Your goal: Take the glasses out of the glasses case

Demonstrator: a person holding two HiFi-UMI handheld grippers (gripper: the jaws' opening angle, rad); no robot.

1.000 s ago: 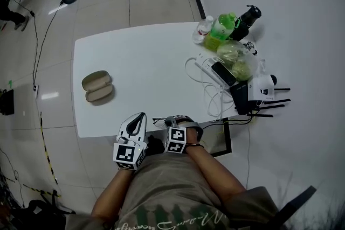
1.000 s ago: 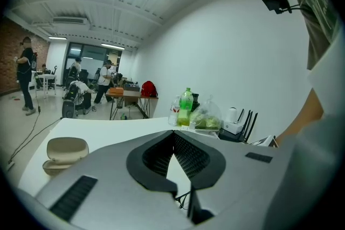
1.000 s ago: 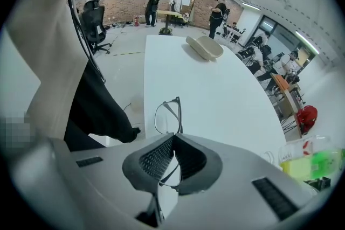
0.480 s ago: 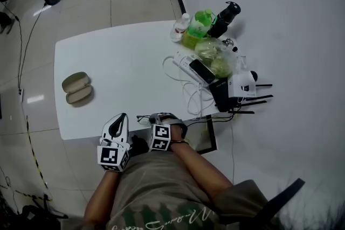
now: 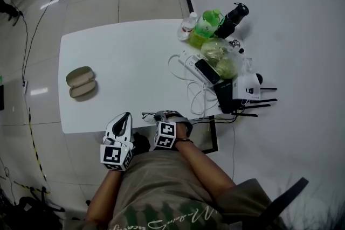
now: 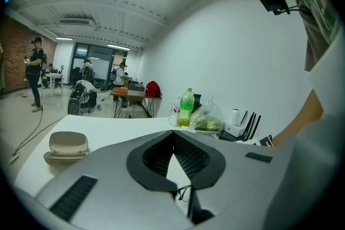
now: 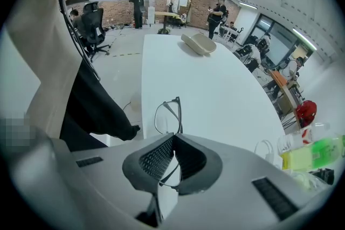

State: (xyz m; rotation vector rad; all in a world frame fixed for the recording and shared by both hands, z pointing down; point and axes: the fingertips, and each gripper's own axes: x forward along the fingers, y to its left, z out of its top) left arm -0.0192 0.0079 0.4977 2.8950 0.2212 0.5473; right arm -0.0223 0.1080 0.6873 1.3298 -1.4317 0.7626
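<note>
Your right gripper (image 7: pixel 173 137) is clenched on thin black wire-framed glasses (image 7: pixel 168 116). Your left gripper (image 6: pixel 172 133) is closed on nothing, with the open beige oval glasses case (image 6: pixel 67 147) ahead to its left.

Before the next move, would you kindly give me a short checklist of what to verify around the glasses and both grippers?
1. Glasses out of the glasses case: ok, the case lies far off at the table's left.
2. Right gripper grip: ok, jaws shut on the frame.
3. Left gripper free: ok, jaws together, nothing between.
4. Bare table ahead of the glasses: ok.
5. Cables apart from the glasses: ok.
6. Glasses resting on the table or lifted: cannot tell.
</note>
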